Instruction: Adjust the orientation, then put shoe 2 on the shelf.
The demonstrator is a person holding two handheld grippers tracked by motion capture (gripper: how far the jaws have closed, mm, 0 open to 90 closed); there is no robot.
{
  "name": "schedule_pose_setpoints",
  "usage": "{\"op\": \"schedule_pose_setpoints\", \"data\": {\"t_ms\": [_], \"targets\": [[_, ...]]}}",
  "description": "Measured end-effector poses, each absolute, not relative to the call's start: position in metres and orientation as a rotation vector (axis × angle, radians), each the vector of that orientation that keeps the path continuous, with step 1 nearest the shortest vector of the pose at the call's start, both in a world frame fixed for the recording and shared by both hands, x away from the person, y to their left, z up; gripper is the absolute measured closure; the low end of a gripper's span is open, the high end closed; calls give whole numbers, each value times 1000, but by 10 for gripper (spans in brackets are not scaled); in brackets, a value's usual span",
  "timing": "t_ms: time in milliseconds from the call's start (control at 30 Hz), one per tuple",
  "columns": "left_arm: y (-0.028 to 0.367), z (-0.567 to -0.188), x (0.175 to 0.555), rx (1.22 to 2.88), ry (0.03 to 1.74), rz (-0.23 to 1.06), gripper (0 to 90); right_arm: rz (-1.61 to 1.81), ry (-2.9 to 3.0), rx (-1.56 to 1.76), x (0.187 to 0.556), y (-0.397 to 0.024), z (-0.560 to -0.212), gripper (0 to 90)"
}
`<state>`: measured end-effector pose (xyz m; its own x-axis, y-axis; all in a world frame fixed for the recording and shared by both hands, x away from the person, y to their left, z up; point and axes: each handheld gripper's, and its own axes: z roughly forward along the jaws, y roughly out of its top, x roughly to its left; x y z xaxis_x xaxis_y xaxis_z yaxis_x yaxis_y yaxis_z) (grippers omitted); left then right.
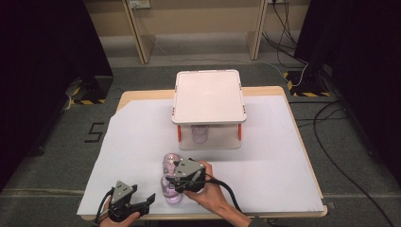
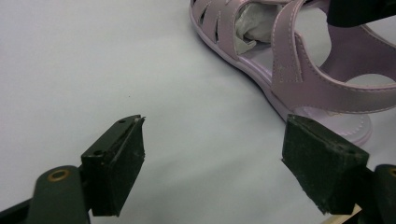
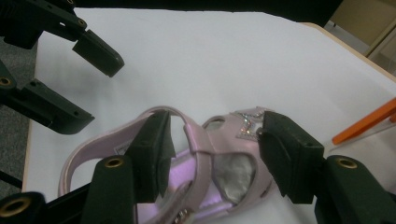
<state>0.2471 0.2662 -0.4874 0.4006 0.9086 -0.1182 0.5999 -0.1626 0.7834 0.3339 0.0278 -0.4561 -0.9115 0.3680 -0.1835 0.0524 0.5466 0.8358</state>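
We straddle the pink sandal (image 3: 187, 158) with the right gripper (image 3: 212, 154), jaws open; left gripper (image 2: 212, 158) open, empty; centre before closing.

Pale pink sandal (image 3: 205, 158) with sparkly trim, white sheet (image 1: 265, 156), white box (image 1: 209, 97) with orange clips.

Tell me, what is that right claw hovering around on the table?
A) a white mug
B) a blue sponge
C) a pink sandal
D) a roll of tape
C: the right gripper has its jaws spread either side of a pink sandal with straps, lying on the white sheet.
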Motion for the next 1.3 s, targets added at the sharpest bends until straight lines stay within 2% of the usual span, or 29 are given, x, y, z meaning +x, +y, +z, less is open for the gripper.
{"op": "schedule_pose_setpoints", "data": {"t_ms": [567, 700, 833, 967, 1300], "targets": [[268, -489, 245, 1864, 1305, 487, 207, 1089, 2426, 243, 334, 54, -468, 508], [269, -490, 244, 1865, 1312, 487, 207, 1032, 2405, 187, 336, 56, -468, 586], [270, -491, 243, 1865, 1321, 489, 207, 978, 2361, 91, 333, 55, -464, 740], [270, -490, 243, 1868, 1319, 497, 207, 961, 2343, 75, 330, 50, -463, 828], [267, -489, 245, 1875, 1298, 495, 207, 1082, 2334, 131, 328, 20, -448, 848]]}}
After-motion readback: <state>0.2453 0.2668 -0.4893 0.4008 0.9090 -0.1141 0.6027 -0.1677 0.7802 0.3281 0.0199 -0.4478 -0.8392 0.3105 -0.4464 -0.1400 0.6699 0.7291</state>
